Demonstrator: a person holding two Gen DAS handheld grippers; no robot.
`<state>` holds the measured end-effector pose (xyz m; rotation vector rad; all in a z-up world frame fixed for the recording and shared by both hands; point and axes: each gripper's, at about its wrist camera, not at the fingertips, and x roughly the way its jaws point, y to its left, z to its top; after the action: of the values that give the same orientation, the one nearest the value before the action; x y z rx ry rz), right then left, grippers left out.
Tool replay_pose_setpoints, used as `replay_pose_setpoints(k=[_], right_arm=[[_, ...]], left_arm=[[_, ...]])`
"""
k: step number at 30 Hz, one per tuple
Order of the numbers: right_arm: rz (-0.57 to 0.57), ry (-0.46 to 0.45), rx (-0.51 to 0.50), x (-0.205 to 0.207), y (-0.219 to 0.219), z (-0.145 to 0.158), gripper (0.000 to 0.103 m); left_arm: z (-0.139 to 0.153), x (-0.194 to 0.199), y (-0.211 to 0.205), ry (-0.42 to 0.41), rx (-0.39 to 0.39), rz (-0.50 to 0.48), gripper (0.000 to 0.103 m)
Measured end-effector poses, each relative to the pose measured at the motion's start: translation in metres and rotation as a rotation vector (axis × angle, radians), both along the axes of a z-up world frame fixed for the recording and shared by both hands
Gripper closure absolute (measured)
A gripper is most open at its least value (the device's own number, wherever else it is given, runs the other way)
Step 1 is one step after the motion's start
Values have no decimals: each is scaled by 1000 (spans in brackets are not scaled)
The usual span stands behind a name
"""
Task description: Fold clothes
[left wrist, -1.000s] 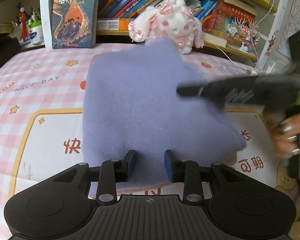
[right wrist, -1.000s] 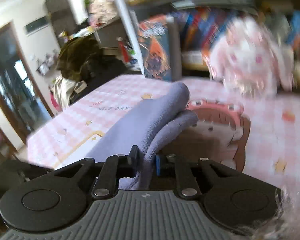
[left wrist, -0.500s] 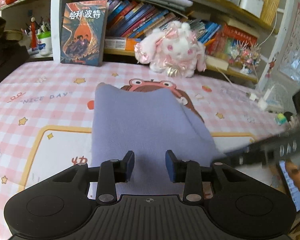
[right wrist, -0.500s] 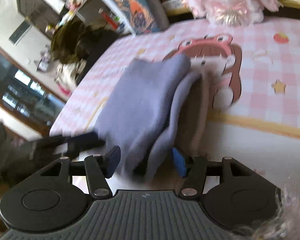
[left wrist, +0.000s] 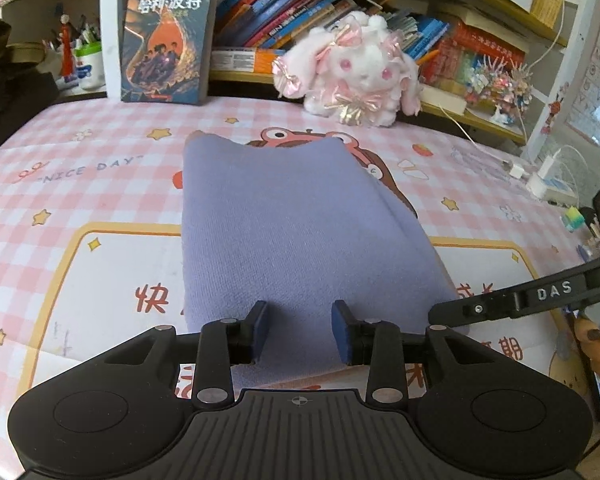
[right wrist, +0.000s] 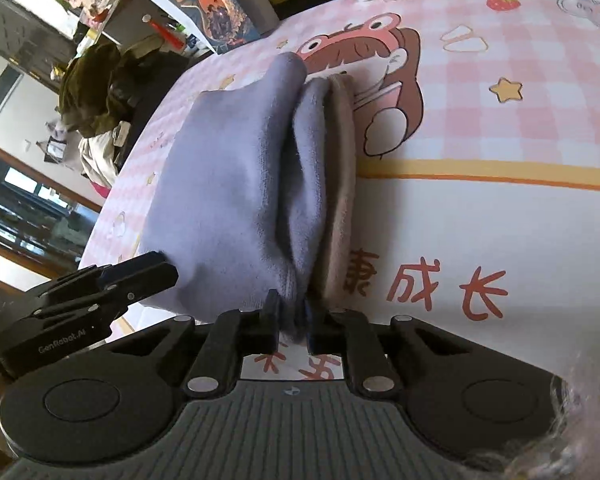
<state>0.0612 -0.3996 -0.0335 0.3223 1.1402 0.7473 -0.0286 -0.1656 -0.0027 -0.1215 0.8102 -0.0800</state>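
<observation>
A lavender folded garment (left wrist: 292, 232) lies flat on the pink checked table cover (left wrist: 80, 168). My left gripper (left wrist: 300, 332) is open, its blue-padded fingers just above the garment's near edge, holding nothing. In the right wrist view the garment (right wrist: 236, 184) shows its stacked folded layers edge-on. My right gripper (right wrist: 291, 320) is shut on the near corner of the garment's side edge. The right gripper's body also shows at the right of the left wrist view (left wrist: 540, 300), and the left gripper shows at the left of the right wrist view (right wrist: 80, 304).
A pink and white plush rabbit (left wrist: 356, 68), an upright book (left wrist: 166, 40) and a shelf of books (left wrist: 300, 12) stand at the back of the table. A charger and cables (left wrist: 540, 176) lie at the right. Dark clothes (right wrist: 96, 80) are piled beyond the left edge.
The right gripper, which had opened half a second ago, has shut again on the garment's side edge. The garment has settled flat. The left gripper stays open at the near edge.
</observation>
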Motion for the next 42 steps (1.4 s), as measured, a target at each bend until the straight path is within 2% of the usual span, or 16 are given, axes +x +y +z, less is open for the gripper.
replay_pose_setpoints(k=[5, 8, 11, 13, 15, 21, 24, 32, 42], right_arm=[[30, -102, -27, -12, 0, 17, 82], [27, -151, -49, -20, -2, 25, 71], [17, -171, -74, -24, -6, 27, 65], [10, -184, -91, -27, -8, 28, 56], [4, -195, -108, -30, -9, 29, 52], [15, -200, -143, -39, -10, 28, 30], [23, -200, -162, -43, -8, 26, 24], [11, -204, -179, -50, -10, 27, 17], [-46, -194, -169, -48, -11, 27, 14]], left_arm=[[8, -9, -5, -19, 3, 35, 67], [11, -16, -9, -32, 0, 48, 57], [12, -22, -15, -31, -2, 54, 54], [13, -26, -19, -29, -3, 57, 50], [13, -29, -23, -27, -3, 60, 38], [10, -37, -25, -12, -15, 95, 31], [8, -42, -23, -3, -27, 118, 25], [7, -48, -19, 8, -48, 155, 16], [8, -41, 9, -7, -108, 210, 14]])
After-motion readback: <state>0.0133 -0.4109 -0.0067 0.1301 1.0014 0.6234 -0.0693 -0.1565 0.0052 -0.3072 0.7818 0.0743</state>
